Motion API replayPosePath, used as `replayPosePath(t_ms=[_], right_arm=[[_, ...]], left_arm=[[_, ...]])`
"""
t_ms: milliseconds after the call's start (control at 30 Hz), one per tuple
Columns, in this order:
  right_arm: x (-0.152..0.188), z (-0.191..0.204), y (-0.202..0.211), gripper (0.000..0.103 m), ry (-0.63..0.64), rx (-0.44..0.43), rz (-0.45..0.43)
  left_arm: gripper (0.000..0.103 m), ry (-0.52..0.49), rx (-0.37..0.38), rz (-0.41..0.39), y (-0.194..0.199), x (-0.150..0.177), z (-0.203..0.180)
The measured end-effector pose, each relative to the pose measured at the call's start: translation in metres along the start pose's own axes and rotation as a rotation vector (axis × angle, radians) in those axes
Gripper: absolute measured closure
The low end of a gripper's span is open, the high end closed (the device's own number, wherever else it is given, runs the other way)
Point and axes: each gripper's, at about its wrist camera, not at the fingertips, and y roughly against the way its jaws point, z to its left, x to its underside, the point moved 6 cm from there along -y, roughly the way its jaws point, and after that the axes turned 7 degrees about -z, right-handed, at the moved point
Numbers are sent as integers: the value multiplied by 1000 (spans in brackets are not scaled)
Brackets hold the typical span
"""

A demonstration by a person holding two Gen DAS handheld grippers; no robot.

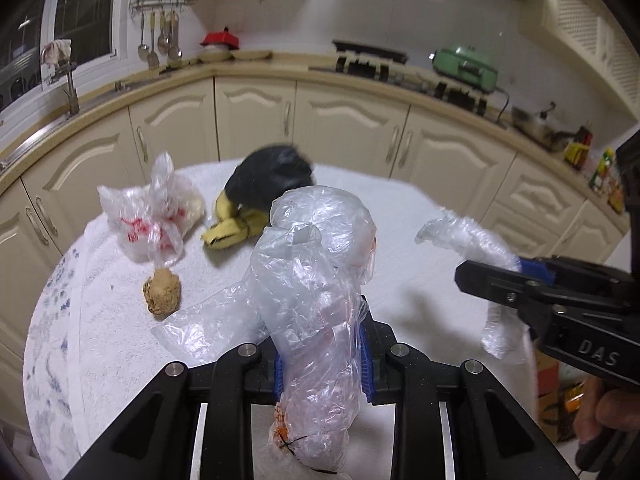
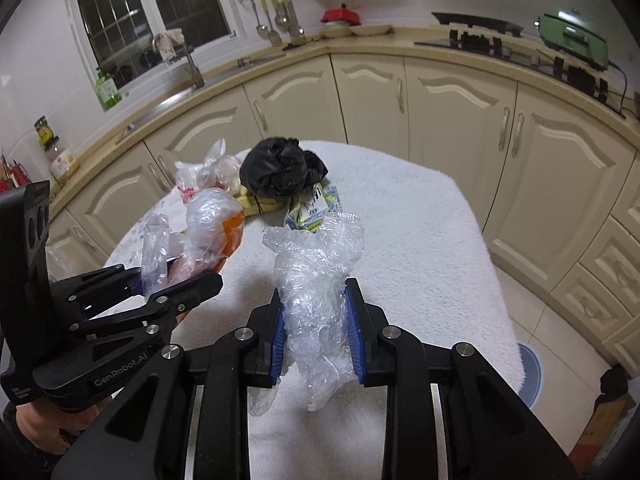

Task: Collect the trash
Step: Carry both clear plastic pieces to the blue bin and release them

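Kitchen background, non-task items
Cream cabinets (image 2: 452,116) under beige counter (image 1: 256,70); green appliance (image 1: 466,66) beside black stove (image 2: 476,42); utensils on wall rack (image 2: 272,12); red lid (image 1: 220,39); faucet (image 1: 70,80); dark window (image 2: 148,12); white towel (image 2: 420,240)

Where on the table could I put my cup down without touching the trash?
The white table cover is bare on its right half, beyond the black bag. The far left is crowded: the printed bag, banana peel and brown lump.
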Motion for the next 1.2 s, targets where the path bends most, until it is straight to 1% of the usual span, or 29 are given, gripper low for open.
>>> replayPosePath(t_ms=[233, 300, 367, 600, 767, 933, 1100, 1200], right_arm=[[-12, -14, 49, 76, -21, 5, -88], [-15, -20, 64, 76, -30, 12, -114], [-17, -26, 76, 76, -37, 22, -136], [-18, -63, 126, 76, -87, 84, -214], [-15, -98, 157, 76, -132, 147, -254], [-9, -135, 182, 76, -175, 215, -278], [3, -175, 200, 76, -222, 281, -282], [12, -201, 204, 76, -253, 318, -270]], left_arm=[[78, -10, 18, -87, 50, -8, -35], [78, -15, 29, -107, 72, -5, -44], [78, -23, 45, -126, 84, -6, -55], [78, -65, 121, -171, 97, -12, -100], [78, -104, 171, -185, 91, -14, -132], [78, -143, 220, -184, 74, -21, -163], [78, -168, 274, -154, 48, -24, -191], [78, -169, 305, -123, 28, -33, -206]])
